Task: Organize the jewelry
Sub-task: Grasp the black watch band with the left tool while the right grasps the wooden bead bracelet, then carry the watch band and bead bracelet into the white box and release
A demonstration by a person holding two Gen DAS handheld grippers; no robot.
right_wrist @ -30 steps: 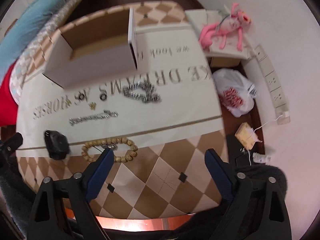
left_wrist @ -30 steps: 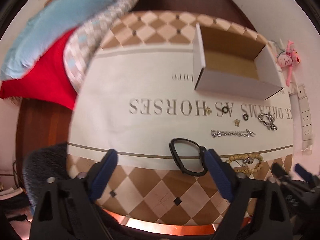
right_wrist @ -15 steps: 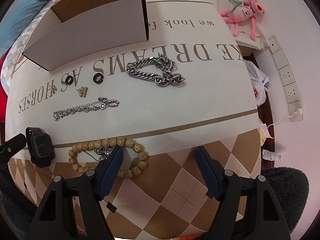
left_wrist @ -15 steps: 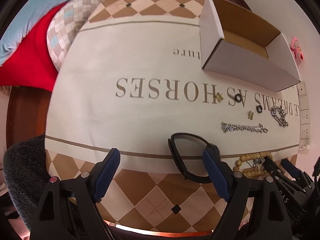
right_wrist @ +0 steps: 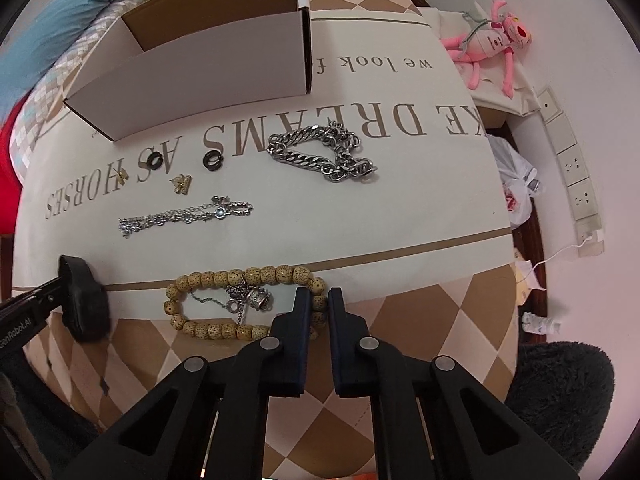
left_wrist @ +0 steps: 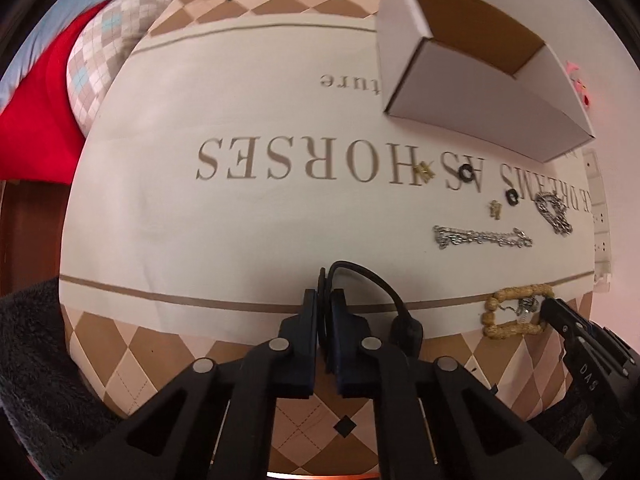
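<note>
While my left gripper (left_wrist: 324, 312) pinched the rubbery black watch strap (left_wrist: 370, 284) and my right gripper (right_wrist: 319, 308) was shut on the knobbly wooden bead bracelet (right_wrist: 244, 304), I judged each needed a slow, level lift. Both lay well in front of the stiff white cardboard box (right_wrist: 192, 76); slippery metal chains (right_wrist: 320, 154) lay nearer it.

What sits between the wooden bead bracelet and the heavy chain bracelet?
Right wrist view: only the thin sparkly chain lies between bead bracelet and heavy chain, toward the left.
</note>
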